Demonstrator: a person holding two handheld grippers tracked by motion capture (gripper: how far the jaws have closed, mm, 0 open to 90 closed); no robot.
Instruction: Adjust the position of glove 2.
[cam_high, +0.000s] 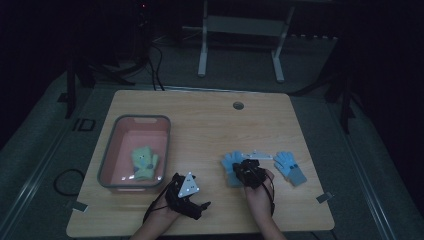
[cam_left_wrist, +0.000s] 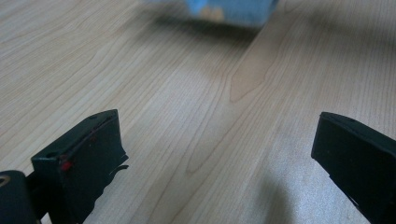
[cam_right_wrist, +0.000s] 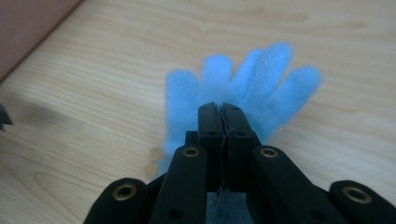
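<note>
Right gripper (cam_right_wrist: 220, 109) jaws pressing together, hovering over the blue glove (cam_right_wrist: 243, 86) lying flat on the table (cam_high: 210, 120); whether it is pinching cloth, cannot tell. Left gripper (cam_left_wrist: 217, 158) standing wide open, holding nothing, above bare wood.

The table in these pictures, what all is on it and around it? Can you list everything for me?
blue gloves: two, light blue with grey cuffs; one under the right gripper, one further right
green glove: one, yellow-green, inside the bin
bin: one, pink with grey rim, left side of the table
table: one, light wood, with a round hole near its far edge
white frame: one, on the floor beyond
left gripper: black, jaws apart, over bare wood
right gripper: black, jaws together, over the blue glove
</note>
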